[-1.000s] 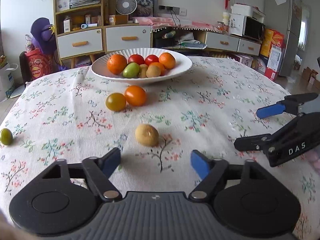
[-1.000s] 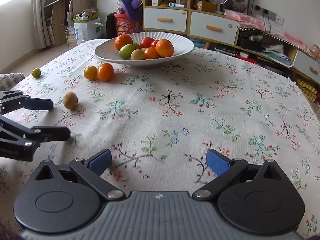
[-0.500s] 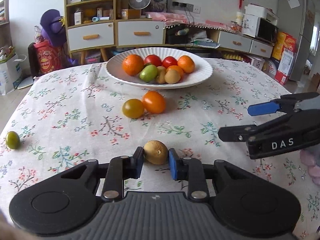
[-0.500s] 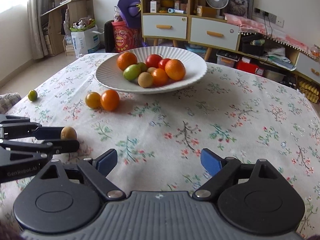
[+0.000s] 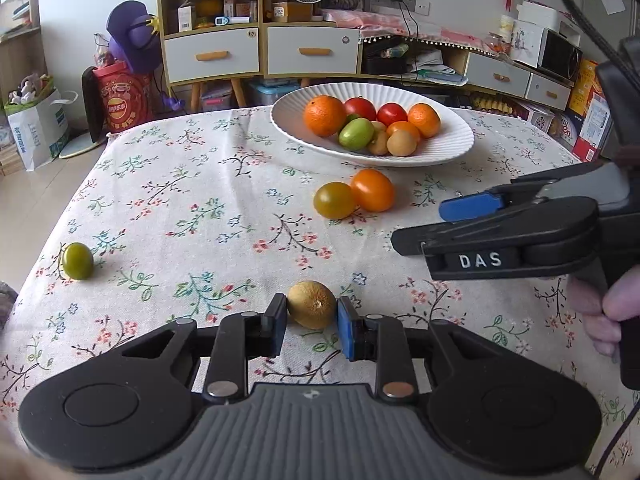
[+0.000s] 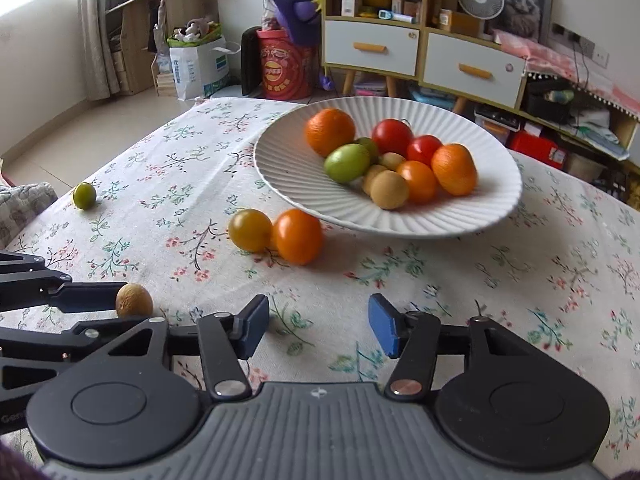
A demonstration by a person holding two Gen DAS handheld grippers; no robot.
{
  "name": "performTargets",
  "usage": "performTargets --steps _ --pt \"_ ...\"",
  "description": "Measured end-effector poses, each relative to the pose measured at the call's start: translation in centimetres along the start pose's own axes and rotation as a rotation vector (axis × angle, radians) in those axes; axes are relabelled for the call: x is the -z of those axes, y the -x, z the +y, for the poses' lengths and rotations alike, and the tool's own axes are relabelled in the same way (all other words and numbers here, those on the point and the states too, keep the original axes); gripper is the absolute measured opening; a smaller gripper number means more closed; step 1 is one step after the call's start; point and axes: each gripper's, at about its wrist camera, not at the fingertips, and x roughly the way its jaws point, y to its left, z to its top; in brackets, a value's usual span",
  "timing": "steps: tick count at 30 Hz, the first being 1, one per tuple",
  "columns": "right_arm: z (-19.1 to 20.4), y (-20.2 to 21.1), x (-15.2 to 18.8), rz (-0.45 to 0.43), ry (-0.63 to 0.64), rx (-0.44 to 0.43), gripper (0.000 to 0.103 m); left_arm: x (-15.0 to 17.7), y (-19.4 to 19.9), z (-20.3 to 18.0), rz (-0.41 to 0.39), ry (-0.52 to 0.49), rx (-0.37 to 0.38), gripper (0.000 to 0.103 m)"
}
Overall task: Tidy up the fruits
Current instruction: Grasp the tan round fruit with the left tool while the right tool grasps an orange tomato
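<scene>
Lifted now — brown fruit (image 5: 312, 310) pinched between left gripper (image 5: 312, 325) fingers.

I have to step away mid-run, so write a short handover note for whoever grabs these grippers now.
Left gripper: shut on the brown fruit, still at table level.
Right gripper: open, empty, facing the orange tomato.
Done: nine fruits visible in the white bowl.
Left: bowl the brown fruit, then the orange tomato, yellow tomato and green fruit near the far-left edge.
</scene>
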Motion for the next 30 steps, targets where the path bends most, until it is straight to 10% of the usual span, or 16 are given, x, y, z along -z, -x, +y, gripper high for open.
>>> performTargets --steps 30 --pt "1.1 0.6 -0.9 -0.017 0.011 -0.073 0.026 -0.1 0.0 0.9 0.008 0.003 0.009 0.034"
